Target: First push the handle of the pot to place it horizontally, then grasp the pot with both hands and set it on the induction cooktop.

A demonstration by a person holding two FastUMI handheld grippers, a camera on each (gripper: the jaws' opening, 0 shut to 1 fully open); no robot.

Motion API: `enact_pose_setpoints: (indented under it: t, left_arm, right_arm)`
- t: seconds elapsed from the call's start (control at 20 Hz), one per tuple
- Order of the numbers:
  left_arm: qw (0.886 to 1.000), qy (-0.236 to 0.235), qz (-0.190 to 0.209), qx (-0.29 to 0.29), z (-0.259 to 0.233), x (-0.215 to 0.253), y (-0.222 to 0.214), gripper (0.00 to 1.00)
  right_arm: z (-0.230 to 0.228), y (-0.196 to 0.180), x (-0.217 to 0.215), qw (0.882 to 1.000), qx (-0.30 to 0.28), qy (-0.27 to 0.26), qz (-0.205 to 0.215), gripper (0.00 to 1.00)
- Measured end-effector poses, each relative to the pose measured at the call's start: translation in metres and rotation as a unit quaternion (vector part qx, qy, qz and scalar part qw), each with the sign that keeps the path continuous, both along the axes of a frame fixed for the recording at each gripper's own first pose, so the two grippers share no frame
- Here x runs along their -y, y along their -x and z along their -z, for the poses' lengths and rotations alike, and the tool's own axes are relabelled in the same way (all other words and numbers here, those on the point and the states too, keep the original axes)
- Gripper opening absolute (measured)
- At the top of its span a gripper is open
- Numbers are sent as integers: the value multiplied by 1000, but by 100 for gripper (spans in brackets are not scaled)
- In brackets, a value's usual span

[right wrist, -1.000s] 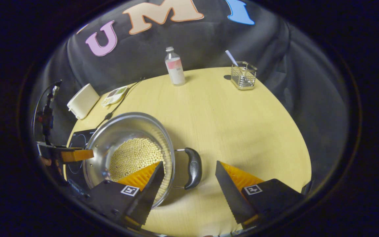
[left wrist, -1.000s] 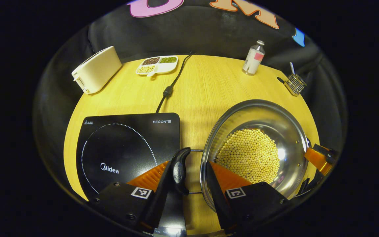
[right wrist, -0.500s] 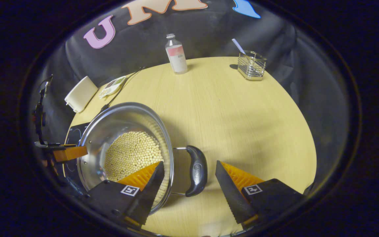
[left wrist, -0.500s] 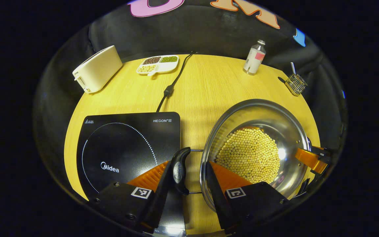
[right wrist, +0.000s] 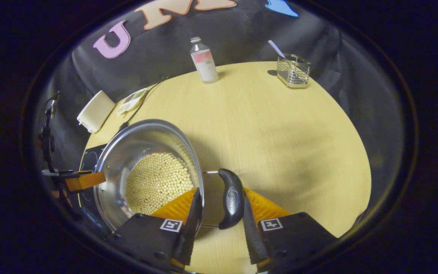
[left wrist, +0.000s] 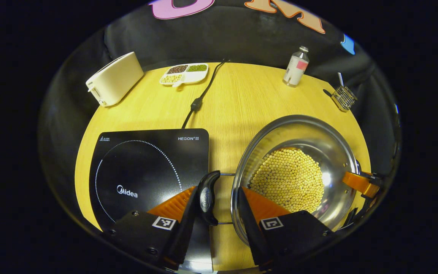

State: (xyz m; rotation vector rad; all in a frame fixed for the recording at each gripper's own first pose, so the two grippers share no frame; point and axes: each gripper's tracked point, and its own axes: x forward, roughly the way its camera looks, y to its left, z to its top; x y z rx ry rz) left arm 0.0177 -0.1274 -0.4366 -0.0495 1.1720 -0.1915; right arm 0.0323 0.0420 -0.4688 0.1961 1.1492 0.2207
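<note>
Steel pot (left wrist: pixel 310 133) of yellow beans (left wrist: pixel 287 179), beside black cooktop (left wrist: pixel 146 167).

From my left gripper view, the induction cooktop (left wrist: pixel 146 171) lies left of the pot (left wrist: pixel 299 171) on the table (left wrist: pixel 238 95). Far left sits a toaster (left wrist: pixel 114 78), a divided dish (left wrist: pixel 184 73) beside it (cord (left wrist: pixel 200 95) running between), a bottle (left wrist: pixel 295 71) far right.

Far edge of your table (left wrist: pixel 238 95): toaster (left wrist: pixel 114 78) at left, divided dish of beans (left wrist: pixel 184 73) beside it, bottle (left wrist: pixel 295 71) standing upright, wire holder (right wrist: pixel 293 71) further right.
</note>
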Motion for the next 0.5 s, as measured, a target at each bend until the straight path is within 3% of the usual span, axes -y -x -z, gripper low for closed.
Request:
enact_pose_setpoints:
  t: [0.15, 0.25, 0.35, 0.45, 0.5]
  left_arm:
    - [1000, -3, -12, 0, -1, 1, 6, 65]
    - [1000, -5, -19, -2, -2, 3, 16, 65]
    - [1000, -2, -27, -5, -4, 5, 26, 65]
    - [999, -1, -33, -6, -7, 6, 33, 65]
    - [999, -2, -33, -4, -11, 6, 35, 67]
  right_arm:
    - [-1, 0, 2, 1000, 1, 1, -6, 55]
    - [-1, 4, 5, 1000, 1, 1, -11, 48]
    - [-4, 9, 11, 1000, 4, 1, -20, 54]
    - [-6, 10, 14, 1000, 7, 2, -23, 48]
    - [-9, 13, 15, 1000, 9, 2, -24, 54]
